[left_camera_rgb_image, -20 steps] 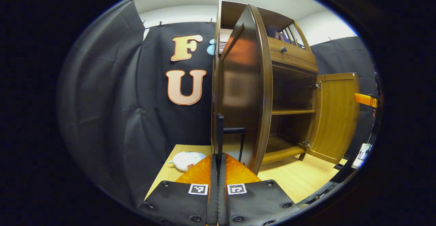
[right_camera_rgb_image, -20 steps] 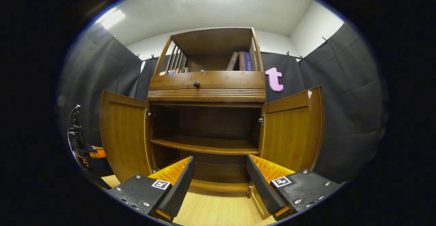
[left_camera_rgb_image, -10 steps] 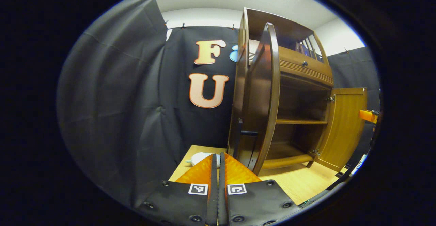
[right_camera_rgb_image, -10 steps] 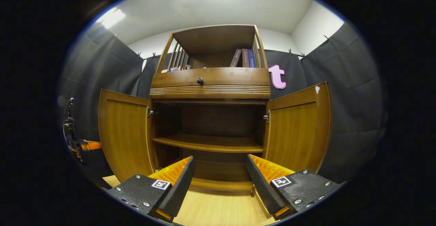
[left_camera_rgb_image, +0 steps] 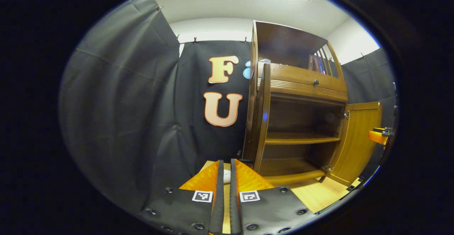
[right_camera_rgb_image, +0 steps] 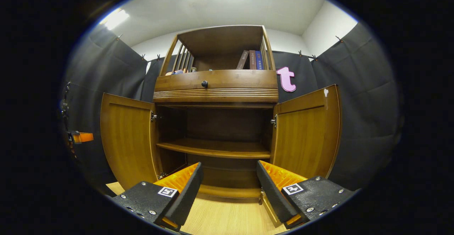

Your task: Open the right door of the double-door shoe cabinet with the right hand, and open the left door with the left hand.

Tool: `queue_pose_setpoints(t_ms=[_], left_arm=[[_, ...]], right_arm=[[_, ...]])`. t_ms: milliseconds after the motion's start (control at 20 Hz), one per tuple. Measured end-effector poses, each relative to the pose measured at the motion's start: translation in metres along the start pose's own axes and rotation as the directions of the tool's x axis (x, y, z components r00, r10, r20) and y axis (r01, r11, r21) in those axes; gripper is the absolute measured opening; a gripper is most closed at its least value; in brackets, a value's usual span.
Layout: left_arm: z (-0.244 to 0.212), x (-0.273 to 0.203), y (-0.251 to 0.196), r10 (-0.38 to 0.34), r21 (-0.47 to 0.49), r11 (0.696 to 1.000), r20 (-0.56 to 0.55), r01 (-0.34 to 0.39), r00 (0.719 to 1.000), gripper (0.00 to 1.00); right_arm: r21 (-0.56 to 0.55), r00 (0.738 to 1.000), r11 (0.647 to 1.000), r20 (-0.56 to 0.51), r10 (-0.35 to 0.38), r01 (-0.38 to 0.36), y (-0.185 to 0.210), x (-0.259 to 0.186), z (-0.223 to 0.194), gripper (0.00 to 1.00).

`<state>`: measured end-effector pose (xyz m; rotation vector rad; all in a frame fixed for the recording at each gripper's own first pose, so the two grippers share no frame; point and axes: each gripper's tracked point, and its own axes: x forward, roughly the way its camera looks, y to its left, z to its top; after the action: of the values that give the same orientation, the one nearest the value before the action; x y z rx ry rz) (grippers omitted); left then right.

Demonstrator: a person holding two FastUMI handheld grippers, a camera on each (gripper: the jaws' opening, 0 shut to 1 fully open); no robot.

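in the right gripper view the double-door shoe cabinet [right_camera_rgb_image: 216, 121] is seen straight on, with both doors swung wide: the left door [right_camera_rgb_image: 126, 139] is opened out to one side and the right door [right_camera_rgb_image: 306, 132] to the other, so the inner shelf [right_camera_rgb_image: 214, 150] and the dark back panel are exposed. a drawer with a small round knob [right_camera_rgb_image: 204, 83] is set above the doors, and a few books [right_camera_rgb_image: 251, 59] are stood in the open top compartment. the right gripper [right_camera_rgb_image: 227, 189] is held low in front of the cabinet on the light wood floor side, its jaws spread wide with nothing between them. the left gripper [left_camera_rgb_image: 225, 185] is seen in the left gripper view off the cabinet's left side, jaws nearly closed with just a thin slit left, nothing gripped. the left door [left_camera_rgb_image: 263, 118] is viewed edge-on there, just ahead of the fingertips but not touched, and a small white object [left_camera_rgb_image: 227, 175] is glimpsed through the slit.
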<state>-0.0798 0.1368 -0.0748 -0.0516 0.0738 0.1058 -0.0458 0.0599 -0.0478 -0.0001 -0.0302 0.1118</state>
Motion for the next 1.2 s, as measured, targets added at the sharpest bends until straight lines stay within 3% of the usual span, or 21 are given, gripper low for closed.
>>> queue_pose_setpoints(t_ms=[100, 400, 550, 750, 1200], left_arm=[[0.017, -0.006, -0.005, 0.044, 0.032, 0.998, 0.04, -0.045, 0.998, 0.2], [0.056, -0.017, -0.066, -0.007, 0.04, 0.999, 0.085, 0.004, 0.996, 0.7], [0.066, -0.014, -0.103, -0.063, 0.038, 0.997, 0.091, 0.06, 0.994, 0.71], [0.068, -0.003, -0.143, -0.116, 0.031, 0.993, 0.079, 0.114, 0.99, 0.96], [0.049, 0.019, -0.173, -0.139, 0.039, 0.99, 0.01, 0.138, 0.99, 0.97]], right_arm=[[0.004, 1.0, 1.0, 0.002, 0.0, 0.0, -0.002, -0.001, 0.001, 0.92], [0.007, 1.0, 1.0, 0.006, 0.002, -0.002, -0.009, -0.002, 0.004, 0.92], [0.009, 1.0, 1.0, 0.006, 0.005, -0.005, -0.011, -0.006, 0.004, 0.92], [0.002, 1.0, 1.0, 0.009, 0.005, -0.005, -0.016, -0.01, 0.006, 0.92], [-0.002, 1.0, 1.0, 0.017, -0.014, 0.015, -0.031, -0.018, 0.017, 0.92]])
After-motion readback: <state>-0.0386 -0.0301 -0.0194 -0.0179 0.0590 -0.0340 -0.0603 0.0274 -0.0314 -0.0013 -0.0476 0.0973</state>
